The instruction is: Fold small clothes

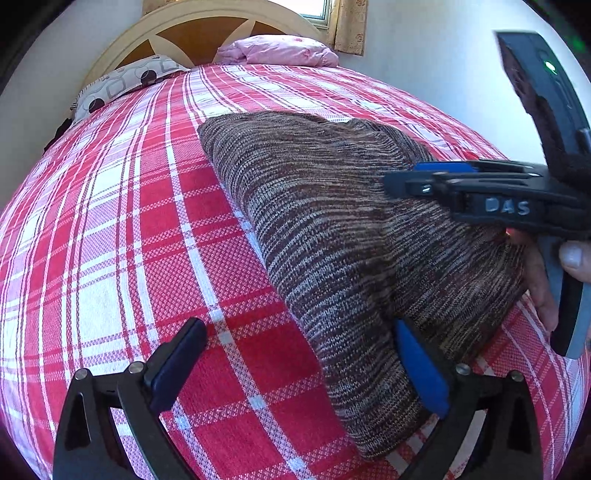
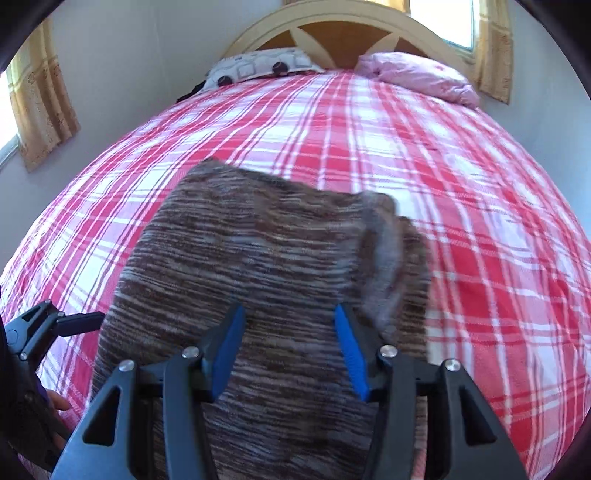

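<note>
A brown striped knit garment point(image 1: 332, 229) lies folded on the red plaid bedspread point(image 1: 129, 221). My left gripper point(image 1: 295, 354) is open at the garment's near left edge; its right blue pad point(image 1: 421, 369) touches the knit, its left pad rests over the bedspread. My right gripper point(image 2: 290, 350) is open low over the garment point(image 2: 258, 251), holding nothing. It also shows in the left wrist view point(image 1: 406, 182), coming in from the right above the garment. The left gripper point(image 2: 74, 321) shows at the left edge of the right wrist view.
A patterned pillow point(image 1: 125, 81) and a pink pillow point(image 1: 280, 50) lie at the wooden headboard point(image 1: 192, 33). Curtains point(image 2: 40, 110) hang by windows on the walls. The bedspread point(image 2: 461, 184) stretches all around the garment.
</note>
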Available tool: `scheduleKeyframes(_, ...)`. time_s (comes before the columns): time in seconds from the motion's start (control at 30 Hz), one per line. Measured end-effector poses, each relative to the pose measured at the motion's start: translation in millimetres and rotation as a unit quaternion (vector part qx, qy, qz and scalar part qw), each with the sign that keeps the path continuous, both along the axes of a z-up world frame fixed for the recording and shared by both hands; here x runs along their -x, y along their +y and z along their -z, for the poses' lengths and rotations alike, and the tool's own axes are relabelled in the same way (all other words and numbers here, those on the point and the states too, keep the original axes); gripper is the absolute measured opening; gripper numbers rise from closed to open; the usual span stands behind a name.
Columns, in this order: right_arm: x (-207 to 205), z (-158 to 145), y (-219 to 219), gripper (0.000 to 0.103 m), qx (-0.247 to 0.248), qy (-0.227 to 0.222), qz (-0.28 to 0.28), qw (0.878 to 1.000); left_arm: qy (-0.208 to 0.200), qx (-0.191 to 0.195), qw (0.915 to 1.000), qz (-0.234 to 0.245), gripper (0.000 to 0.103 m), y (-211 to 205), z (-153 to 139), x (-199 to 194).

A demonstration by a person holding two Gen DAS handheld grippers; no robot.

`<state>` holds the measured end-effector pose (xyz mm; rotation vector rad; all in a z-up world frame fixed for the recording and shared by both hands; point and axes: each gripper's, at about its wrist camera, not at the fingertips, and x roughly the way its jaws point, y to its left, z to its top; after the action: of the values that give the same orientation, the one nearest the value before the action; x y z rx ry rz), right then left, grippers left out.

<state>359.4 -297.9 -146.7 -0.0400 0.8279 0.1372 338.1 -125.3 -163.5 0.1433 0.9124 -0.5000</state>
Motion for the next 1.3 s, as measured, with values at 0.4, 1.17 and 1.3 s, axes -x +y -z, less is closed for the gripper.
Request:
scheduleKeyframes(0.4, 22, -12, -87, 0.074, -0.106, -0.023, 0.066, 0.992, -0.025, 0.059, 0.9979, -0.013, 0.101, 20, -37, -20)
scheduleKeyframes(1.17, -12, 28, -95, 0.061, -0.215, 0.052, 0.008, 0.975, 0.036, 0.151, 0.9879, 0.002, 0.101, 4, -6, -79)
scheduleKeyframes(1.3, -21, 31, -100, 0.045, -0.248, 0.063, 0.006, 0.967, 0.041, 0.151, 0.9872, 0.032, 0.089, -6, -7, -76)
